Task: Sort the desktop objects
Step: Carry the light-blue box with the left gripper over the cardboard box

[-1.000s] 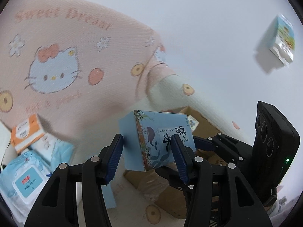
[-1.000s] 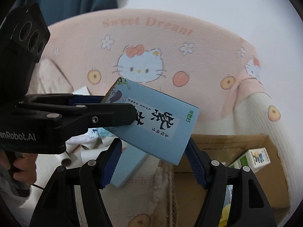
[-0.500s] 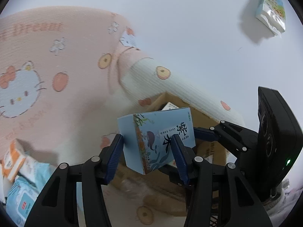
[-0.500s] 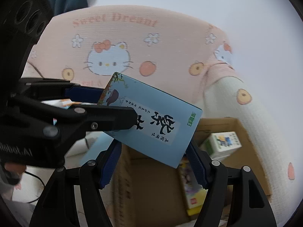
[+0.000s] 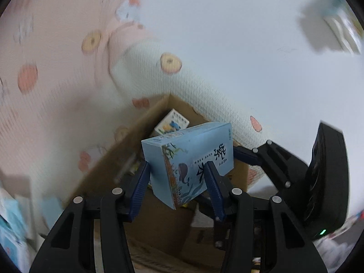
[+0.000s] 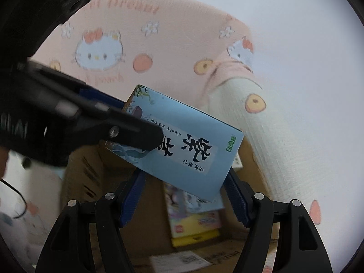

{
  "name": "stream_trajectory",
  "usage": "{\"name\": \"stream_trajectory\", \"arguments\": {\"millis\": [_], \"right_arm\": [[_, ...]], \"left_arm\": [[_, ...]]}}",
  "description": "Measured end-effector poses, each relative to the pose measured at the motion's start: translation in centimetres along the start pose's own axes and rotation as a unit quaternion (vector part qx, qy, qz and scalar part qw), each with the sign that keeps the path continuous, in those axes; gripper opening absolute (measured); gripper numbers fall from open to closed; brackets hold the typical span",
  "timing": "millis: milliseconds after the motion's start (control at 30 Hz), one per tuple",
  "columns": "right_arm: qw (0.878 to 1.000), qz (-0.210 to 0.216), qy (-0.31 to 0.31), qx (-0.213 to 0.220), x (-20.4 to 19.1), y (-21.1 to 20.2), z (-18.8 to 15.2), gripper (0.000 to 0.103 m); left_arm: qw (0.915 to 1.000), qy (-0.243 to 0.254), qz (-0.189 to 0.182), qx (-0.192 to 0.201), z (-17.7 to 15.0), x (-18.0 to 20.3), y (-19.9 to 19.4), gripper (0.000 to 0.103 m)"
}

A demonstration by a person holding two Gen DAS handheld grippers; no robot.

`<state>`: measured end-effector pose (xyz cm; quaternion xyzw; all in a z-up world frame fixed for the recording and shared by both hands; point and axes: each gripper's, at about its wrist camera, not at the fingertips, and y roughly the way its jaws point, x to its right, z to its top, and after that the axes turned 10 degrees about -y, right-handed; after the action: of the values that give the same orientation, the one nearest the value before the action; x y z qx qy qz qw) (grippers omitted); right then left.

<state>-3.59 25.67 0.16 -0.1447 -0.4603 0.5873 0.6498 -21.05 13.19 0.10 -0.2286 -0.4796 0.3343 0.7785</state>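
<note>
Carrying the blue box [image 5: 193, 157], clamped by my left gripper [image 5: 177, 186] and right gripper [image 6: 184, 195]; now hanging over the cardboard carton [image 5: 127, 150], ready to drop.

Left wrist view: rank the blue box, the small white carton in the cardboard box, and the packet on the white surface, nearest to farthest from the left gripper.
1. Blue box, gripped by the left gripper.
2. Small white carton, just beyond, inside the cardboard box.
3. Packet, far upper right, blurred.

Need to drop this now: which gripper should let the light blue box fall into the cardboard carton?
Left. The left gripper clamps the light blue box above the brown cardboard carton; the right gripper merely brackets its end.
</note>
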Motion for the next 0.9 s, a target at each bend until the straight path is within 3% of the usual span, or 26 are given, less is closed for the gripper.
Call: {"name": "stream_trajectory", "arguments": {"millis": [200,467,700,900], "right_arm": [[0.996,0.063,0.03,-0.062,2.4,3.0,-2.0,0.068],[0.981,0.105,0.056,-0.154,4.3,7.1,-4.3,0.068],[0.974,0.125,0.03,-0.185,5.0,8.8,-5.1,0.068],[0.969,0.147,0.031,-0.197,6.0,10.9,-5.0,0.068]], "left_arm": [[0.9964,-0.064,-0.022,-0.051,0.2,-1.0,3.2,0.053],[0.9871,-0.117,-0.022,-0.108,-0.8,-1.2,7.8,0.051],[0.9797,-0.155,-0.023,-0.124,-1.6,-2.4,9.9,0.048],[0.9648,-0.228,-0.043,-0.123,-1.8,-4.7,11.1,0.047]]}}
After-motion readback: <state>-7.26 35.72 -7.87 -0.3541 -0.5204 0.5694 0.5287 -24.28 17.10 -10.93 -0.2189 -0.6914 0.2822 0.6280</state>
